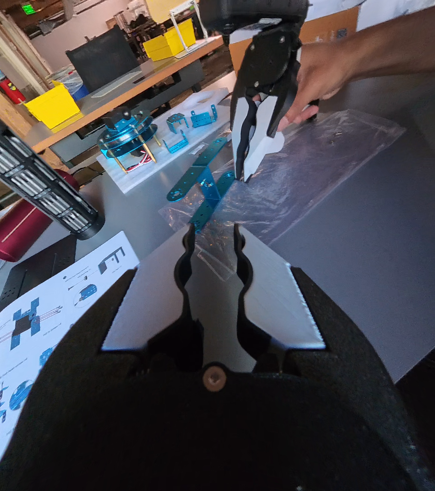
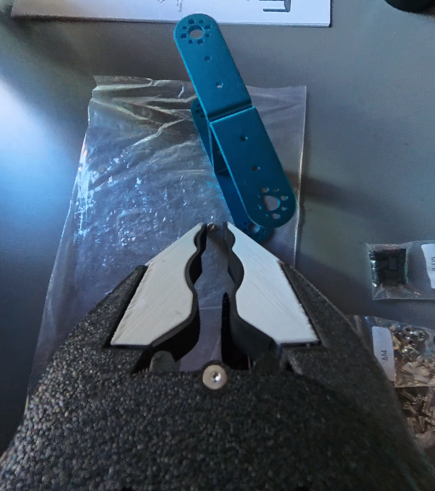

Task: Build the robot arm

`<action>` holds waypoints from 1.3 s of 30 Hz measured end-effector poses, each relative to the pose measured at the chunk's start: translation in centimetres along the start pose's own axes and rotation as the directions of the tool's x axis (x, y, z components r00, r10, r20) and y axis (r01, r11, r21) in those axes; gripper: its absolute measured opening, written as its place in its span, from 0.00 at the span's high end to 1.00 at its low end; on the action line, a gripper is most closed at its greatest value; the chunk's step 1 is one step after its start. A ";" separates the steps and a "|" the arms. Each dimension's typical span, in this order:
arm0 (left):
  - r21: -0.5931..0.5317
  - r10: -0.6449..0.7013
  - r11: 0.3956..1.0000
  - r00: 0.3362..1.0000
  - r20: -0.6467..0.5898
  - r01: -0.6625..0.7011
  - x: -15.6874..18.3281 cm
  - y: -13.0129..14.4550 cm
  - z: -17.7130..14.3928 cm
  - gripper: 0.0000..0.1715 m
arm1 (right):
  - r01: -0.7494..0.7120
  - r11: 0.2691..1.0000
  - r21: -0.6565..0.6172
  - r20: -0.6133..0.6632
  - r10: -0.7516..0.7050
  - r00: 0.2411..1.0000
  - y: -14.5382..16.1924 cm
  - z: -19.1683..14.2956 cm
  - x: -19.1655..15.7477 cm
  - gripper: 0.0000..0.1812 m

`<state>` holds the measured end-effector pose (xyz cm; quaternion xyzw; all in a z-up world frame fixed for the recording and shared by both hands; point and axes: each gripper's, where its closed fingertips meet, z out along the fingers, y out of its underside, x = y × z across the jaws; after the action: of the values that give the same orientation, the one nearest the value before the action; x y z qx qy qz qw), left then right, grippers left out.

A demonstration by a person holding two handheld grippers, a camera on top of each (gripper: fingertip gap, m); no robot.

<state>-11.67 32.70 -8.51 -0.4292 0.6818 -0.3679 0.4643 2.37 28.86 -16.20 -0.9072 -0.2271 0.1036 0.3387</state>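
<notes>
Left gripper (image 1: pixel 213 228): jaws parted by a moderate gap, nothing between them, hovering above grey table (image 1: pixel 370 225) just short of near end of blue bracket assembly (image 1: pixel 205 186). Bracket assembly lying partly on clear plastic bag (image 1: pixel 304 170), flat on table.

Right gripper (image 2: pixel 216 228): tips down on the clear plastic bag (image 2: pixel 136 159), jaws narrowly parted, a small screw (image 2: pixel 211 226) at left fingertip; contact or grip on screw not discernible. Blue bracket assembly (image 2: pixel 240 132) just beyond and right of tips, touching bag.

Surroundings: open instruction booklet (image 1: pixel 51 318) at left; black bit holder (image 1: pixel 33 175) over red cylinder (image 1: pixel 14 233); blue round chassis (image 1: pixel 128 138) on white foam sheet (image 1: pixel 142 175); small bags of hardware (image 2: pixel 413 271) right of right gripper. Person's hand (image 1: pixel 314 87) on right gripper handle.
</notes>
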 end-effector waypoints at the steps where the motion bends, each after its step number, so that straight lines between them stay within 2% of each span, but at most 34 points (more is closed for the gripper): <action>1: -0.004 0.014 1.000 1.000 -0.007 -0.014 0.3 0.1 0.2 0.84 | 0.025 1.000 0.000 0.004 -0.025 1.000 0.0 0.0 -0.4 0.98; 4: -0.022 0.064 0.998 0.998 -0.001 -0.064 0.6 0.6 0.7 0.84 | 0.097 0.995 -0.004 -0.057 -0.097 0.994 -0.2 0.1 -0.5 0.98; 7: -0.036 0.105 0.994 0.994 -0.010 -0.105 1.1 0.9 1.1 0.84 | 0.089 0.996 -0.011 -0.056 -0.090 0.994 -0.3 0.1 -0.7 0.98; 12: 0.004 0.201 0.980 0.979 -0.041 -0.201 2.3 0.4 1.8 0.84 | -0.052 0.988 0.148 0.106 0.036 0.994 -2.7 -1.3 -2.2 0.99; 16: -0.007 0.272 0.962 0.961 -0.043 -0.272 2.7 0.2 3.3 0.84 | -0.152 0.965 0.213 0.220 0.104 0.970 -4.0 -2.3 -3.0 0.99; 18: 0.018 0.299 0.954 0.954 0.003 -0.299 2.3 -0.6 4.1 0.84 | -0.242 0.931 0.272 0.346 0.140 0.928 -5.5 -3.0 -4.3 1.00; 22: 0.079 0.445 0.888 0.890 0.097 -0.453 2.3 -2.6 5.1 0.84 | -0.434 0.845 0.311 0.635 0.155 0.757 -8.7 -4.9 -7.3 1.00; 24: 0.112 0.497 0.851 0.856 0.142 -0.513 2.5 -3.8 5.0 0.84 | -0.471 0.828 0.304 0.703 0.138 0.697 -9.7 -5.6 -8.3 1.00; 27: 0.179 0.506 0.818 0.831 0.230 -0.547 2.6 -5.8 4.2 0.86 | -0.512 0.808 0.290 0.768 0.123 0.629 -10.7 -6.1 -9.4 1.00; 29: 0.200 0.501 0.806 0.822 0.270 -0.557 2.6 -6.6 3.8 0.87 | -0.507 0.811 0.291 0.763 0.123 0.635 -10.8 -5.8 -9.7 1.00; 32: 0.170 0.501 0.814 0.820 0.275 -0.555 2.5 -6.6 3.9 0.88 | -0.484 0.819 0.309 0.723 0.129 0.678 -10.6 -5.5 -9.3 1.00; 36: 0.114 0.493 0.839 0.831 0.257 -0.532 2.3 -6.0 4.6 0.89 | -0.430 0.827 0.363 0.612 0.136 0.779 -10.5 -5.2 -8.2 1.00; 39: 0.042 0.514 0.834 0.803 0.301 -0.549 1.5 -5.6 5.1 0.89 | -0.380 0.841 0.386 0.519 0.142 0.843 -10.3 -4.8 -7.6 1.00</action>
<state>-5.76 28.81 -5.48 -0.2374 0.6778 -0.2015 0.6660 -6.16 29.39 -5.49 -0.7659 -0.1400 0.4193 0.4669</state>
